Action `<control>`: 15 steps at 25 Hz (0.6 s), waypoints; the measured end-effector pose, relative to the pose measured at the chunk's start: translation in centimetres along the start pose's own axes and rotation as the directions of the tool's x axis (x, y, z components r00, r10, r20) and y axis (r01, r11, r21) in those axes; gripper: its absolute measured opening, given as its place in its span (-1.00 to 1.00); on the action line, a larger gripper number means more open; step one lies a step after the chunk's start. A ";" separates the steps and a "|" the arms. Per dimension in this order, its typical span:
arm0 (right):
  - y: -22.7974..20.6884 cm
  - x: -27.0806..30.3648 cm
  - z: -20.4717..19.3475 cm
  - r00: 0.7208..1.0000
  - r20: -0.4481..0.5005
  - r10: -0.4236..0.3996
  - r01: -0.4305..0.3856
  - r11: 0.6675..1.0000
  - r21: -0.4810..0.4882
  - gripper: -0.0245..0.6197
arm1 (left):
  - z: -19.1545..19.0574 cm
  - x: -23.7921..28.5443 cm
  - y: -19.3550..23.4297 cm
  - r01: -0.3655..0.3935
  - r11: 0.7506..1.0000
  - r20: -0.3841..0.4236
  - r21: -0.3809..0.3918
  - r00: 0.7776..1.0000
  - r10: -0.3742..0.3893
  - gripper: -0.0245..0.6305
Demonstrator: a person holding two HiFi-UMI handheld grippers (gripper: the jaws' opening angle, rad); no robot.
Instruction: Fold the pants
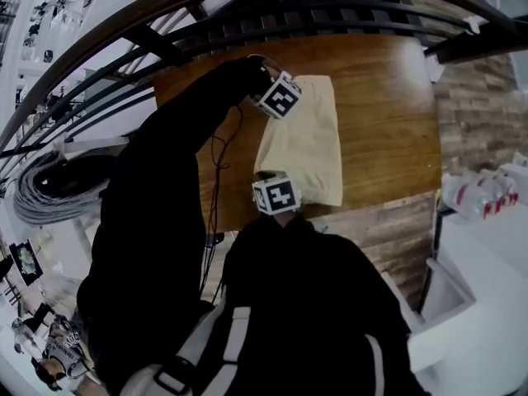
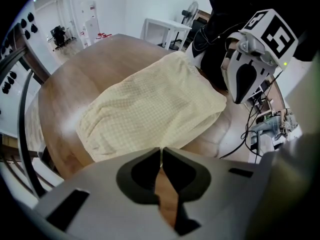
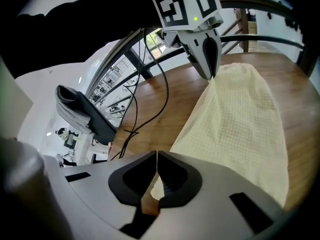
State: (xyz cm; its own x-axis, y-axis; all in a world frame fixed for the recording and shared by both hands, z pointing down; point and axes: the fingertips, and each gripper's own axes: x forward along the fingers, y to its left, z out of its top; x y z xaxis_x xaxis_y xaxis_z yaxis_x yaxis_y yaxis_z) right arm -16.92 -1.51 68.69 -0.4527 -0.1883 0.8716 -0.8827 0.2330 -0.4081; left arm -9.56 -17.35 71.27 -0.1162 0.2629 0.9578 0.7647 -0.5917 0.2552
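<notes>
Yellow pants [image 1: 309, 139] flat on the wooden surface [image 1: 388, 114], edge pinched tight in shut left claw [image 2: 161, 151] and shut right claw [image 3: 156, 156].

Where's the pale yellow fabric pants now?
Head view, centre: pale yellow pants lie on the wooden table, left gripper at their far corner, right gripper at the near one.

L tool [image 1: 276, 101], R tool [image 1: 267, 180] at pants [image 1: 307, 143] edge

In the head view we lose both sets of jaws beneath their marker cubes [image 1: 279, 97]. At the closed tips of the right gripper [image 3: 157, 156] and the left gripper [image 2: 161, 150], we cannot tell whether the pants [image 3: 240, 124] are pinched.
</notes>
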 end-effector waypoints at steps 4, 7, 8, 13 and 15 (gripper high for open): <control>-0.8 -0.3 0.2 1.000 0.001 -0.006 0.006 1.000 0.008 -0.90 | -1.4 0.2 -0.4 0.022 1.000 -0.068 -0.021 0.997 -0.023 -0.80; -0.7 -0.5 0.2 1.000 0.001 -0.004 0.004 1.000 -0.018 -0.90 | -2.6 0.0 -0.2 -0.001 0.999 -0.113 -0.033 0.994 -0.003 -0.59; -0.6 -0.6 0.0 1.000 -0.004 -0.001 0.001 0.999 -0.033 -0.90 | -2.7 -0.1 -0.3 -0.004 0.999 -0.116 -0.039 0.993 0.000 -0.56; 1.4 -0.6 -0.7 0.997 -0.026 0.076 -0.078 0.989 -0.128 -0.90 | -3.4 -1.3 -0.4 -0.030 0.998 -0.142 -0.063 0.990 0.021 -0.46; 2.1 -0.7 -0.9 0.994 -0.039 0.097 -0.102 0.984 -0.149 -0.86 | -3.8 -1.7 -0.9 -0.029 0.997 -0.163 -0.077 0.986 0.017 -0.42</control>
State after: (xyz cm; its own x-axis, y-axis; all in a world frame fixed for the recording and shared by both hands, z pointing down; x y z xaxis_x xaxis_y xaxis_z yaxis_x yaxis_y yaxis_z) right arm -18.37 -0.04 67.44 -0.5311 -0.1271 0.8377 -0.8032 0.3904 -0.4500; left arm -12.44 -20.19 69.95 -0.2052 0.1253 0.9707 0.7169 -0.6560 0.2363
